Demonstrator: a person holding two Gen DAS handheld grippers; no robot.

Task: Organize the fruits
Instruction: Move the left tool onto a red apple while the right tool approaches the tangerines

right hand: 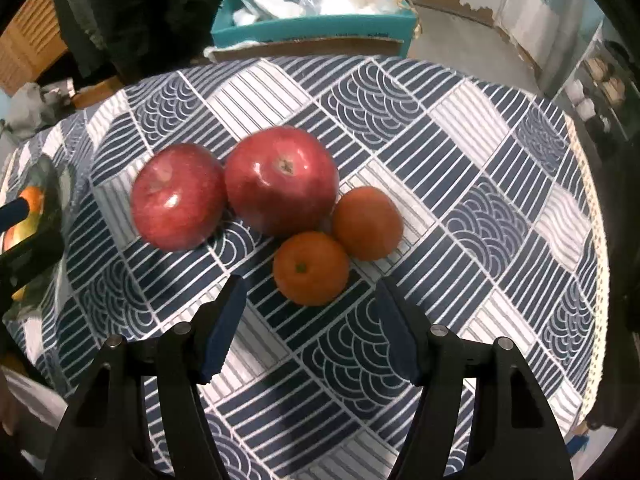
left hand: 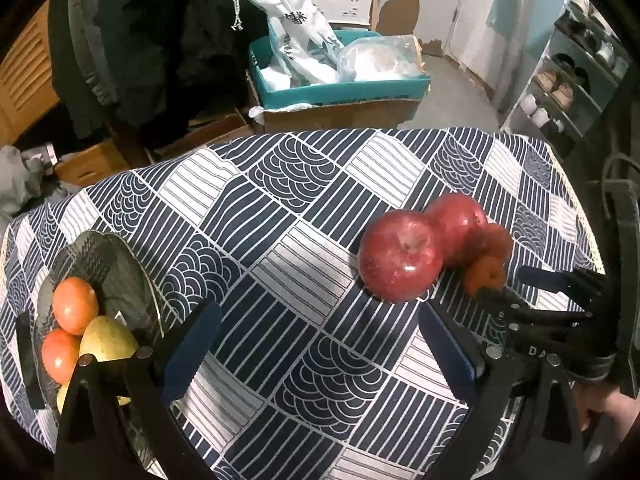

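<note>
Four loose fruits clustered on the patterned surface (right hand: 460,152), both claws released and holding nothing.

Two red apples (right hand: 178,196) (right hand: 282,180) sit side by side, touching, each with its stem dimple turned upward; two small oranges (right hand: 311,268) (right hand: 367,222) lie just beside the larger apple, the nearer one showing its green stem end up. The right claw (right hand: 310,336) hovers spread just short of that nearer orange, nothing between its fingers. The left claw (left hand: 320,354) is likewise spread over bare cloth, with a dark glass bowl (left hand: 120,264) at its left holding orange fruits and a yellow-green pear (left hand: 108,340), its narrow end up. Beyond the surface stands a teal box (left hand: 340,88) of plastic bags.
</note>
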